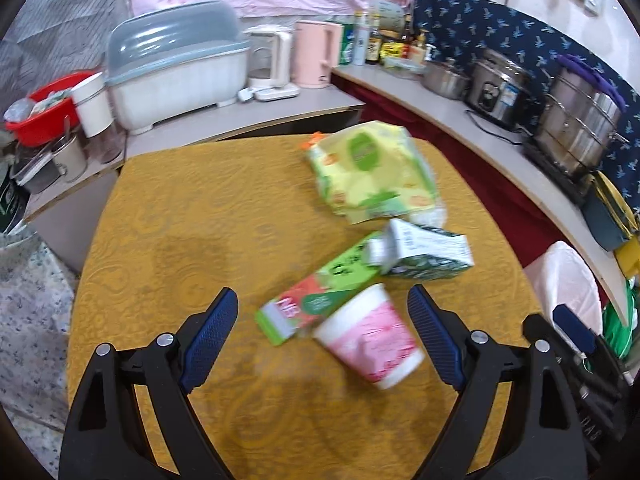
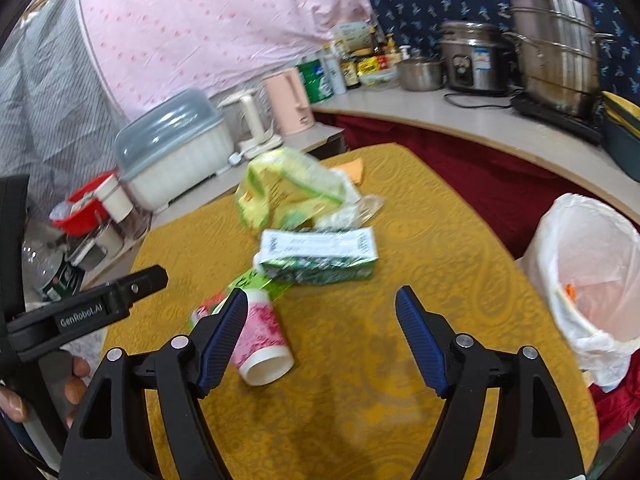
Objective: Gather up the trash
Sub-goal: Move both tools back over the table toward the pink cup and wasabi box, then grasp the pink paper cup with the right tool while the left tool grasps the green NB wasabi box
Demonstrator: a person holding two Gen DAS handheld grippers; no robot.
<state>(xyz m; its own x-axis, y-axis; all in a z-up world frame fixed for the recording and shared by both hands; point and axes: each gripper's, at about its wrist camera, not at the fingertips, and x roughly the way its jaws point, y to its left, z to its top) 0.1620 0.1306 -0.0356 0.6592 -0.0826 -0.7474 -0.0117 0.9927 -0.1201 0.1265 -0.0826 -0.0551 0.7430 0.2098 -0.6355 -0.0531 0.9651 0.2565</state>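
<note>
Cluttered kitchen counter behind; yellow tablecloth (image 1: 180,220) before us. We see four trash pieces left on it: pink cup (image 1: 370,338) on its side at centre, long green-red box (image 1: 320,296) touching it at 10 o'clock, green carton (image 1: 424,254) at 1 o'clock, yellow wrapper (image 1: 372,172) at 12. Lined bin (image 2: 592,276) beside table at 3 o'clock, little inside. Left gripper (image 1: 322,338) fingers wide apart, empty, cup between; right gripper (image 2: 320,340) likewise apart, empty. "GenRobot.AI" readable on gripper arm; package print blurred.
</note>
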